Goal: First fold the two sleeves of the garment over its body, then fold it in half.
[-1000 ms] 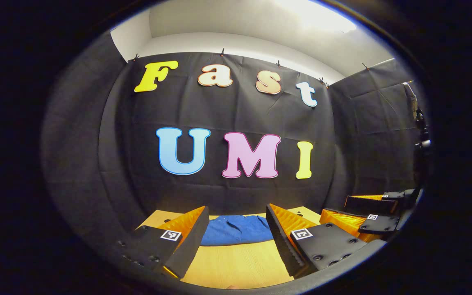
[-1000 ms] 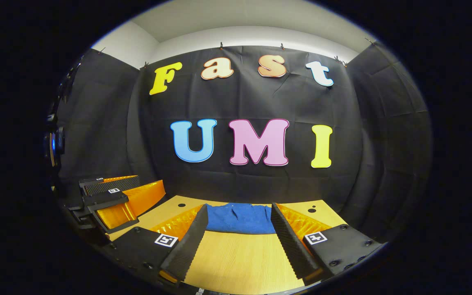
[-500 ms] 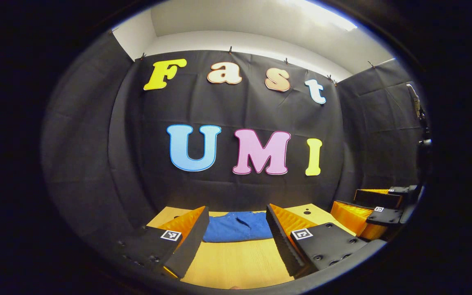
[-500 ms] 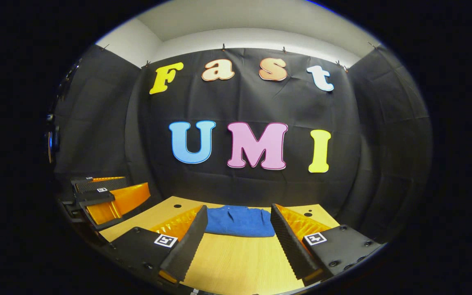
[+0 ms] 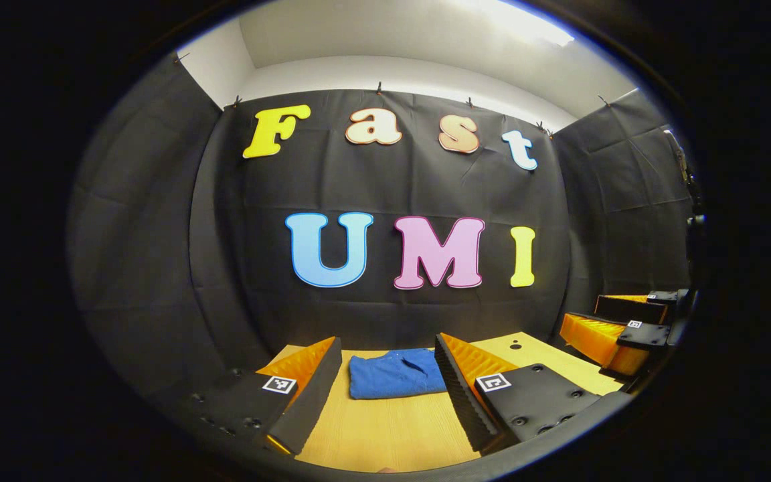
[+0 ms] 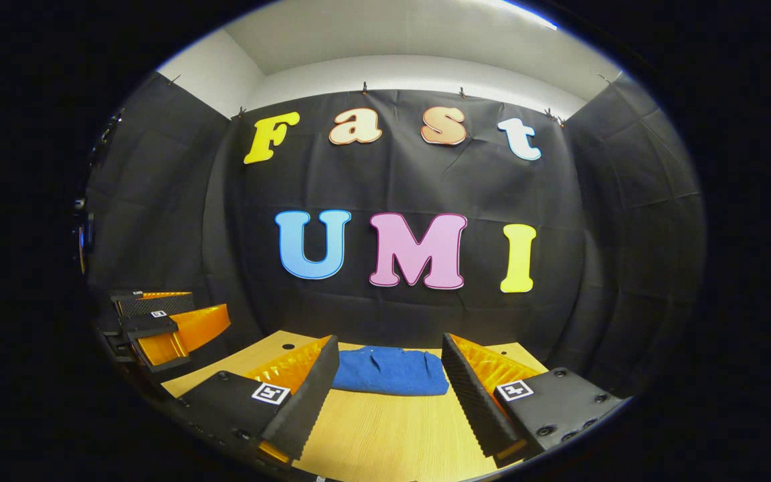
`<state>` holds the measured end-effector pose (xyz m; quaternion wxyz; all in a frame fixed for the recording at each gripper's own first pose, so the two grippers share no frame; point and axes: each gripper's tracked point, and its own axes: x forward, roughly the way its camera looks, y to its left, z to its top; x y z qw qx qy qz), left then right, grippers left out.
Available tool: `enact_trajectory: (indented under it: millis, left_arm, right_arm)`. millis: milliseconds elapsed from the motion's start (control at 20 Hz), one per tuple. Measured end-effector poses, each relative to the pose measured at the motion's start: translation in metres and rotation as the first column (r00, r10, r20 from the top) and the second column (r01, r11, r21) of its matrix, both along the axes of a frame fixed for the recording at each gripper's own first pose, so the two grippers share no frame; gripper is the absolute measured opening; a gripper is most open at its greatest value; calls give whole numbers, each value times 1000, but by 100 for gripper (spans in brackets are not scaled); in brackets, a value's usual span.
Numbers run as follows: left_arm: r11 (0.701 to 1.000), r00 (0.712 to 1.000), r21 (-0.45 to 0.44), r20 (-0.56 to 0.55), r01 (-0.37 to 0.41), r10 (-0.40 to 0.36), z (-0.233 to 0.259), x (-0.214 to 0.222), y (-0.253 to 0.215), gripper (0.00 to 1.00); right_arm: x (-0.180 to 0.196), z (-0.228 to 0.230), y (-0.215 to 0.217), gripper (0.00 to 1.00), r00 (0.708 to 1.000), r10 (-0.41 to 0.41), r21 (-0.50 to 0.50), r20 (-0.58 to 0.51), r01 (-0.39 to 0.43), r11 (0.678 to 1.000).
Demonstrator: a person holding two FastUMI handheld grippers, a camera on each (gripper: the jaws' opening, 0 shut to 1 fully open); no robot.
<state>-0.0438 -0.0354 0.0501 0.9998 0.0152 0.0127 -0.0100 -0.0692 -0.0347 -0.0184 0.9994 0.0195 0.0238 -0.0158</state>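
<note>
In the left gripper view, the left gripper [image 5: 385, 381] hangs above a wooden tabletop [image 5: 385, 432], its fingers spread wide and holding nothing. Between them, farther off near the black cloth wall [image 5: 158, 268], a blue garment [image 5: 395, 373] lies folded into a compact bundle. The right gripper [image 5: 616, 328] shows at the far right edge, fingers apart and empty.

In the right gripper view, the right gripper [image 6: 389, 385] is likewise wide open and empty over the tabletop [image 6: 392, 435]. The garment [image 6: 389, 370] lies flat at the far edge. The left gripper [image 6: 164, 321] sits at the left, open.
</note>
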Motion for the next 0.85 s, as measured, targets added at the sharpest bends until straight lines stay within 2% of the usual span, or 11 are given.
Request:
enact_trajectory:
  millis: [350,400,750,800,850]
  left_arm:
    - [1000,1000,28,10,-2,1,3,-14,-2,80]
    - [1000,1000,26,5,-7,7,1,-18,0,80]
    - [998,998,8,15,-69,69,7,-28,14,80]
    - [997,997,5,18,-77,77,7,-31,16,80]
    - [997,997,4,15,-82,82,5,-33,18,80]
  right_arm:
    - [-5,4,7,89,1000,10,11,8,-10,1000]
    - [-4,2,10,96,1000,18,13,3,-18,1000]
    - [2,-1,20,96,997,68,-3,-36,-68,998]
    - [4,0,21,89,997,73,-8,-36,-73,997]
    - [6,1,22,89,997,75,-8,-33,-76,997]
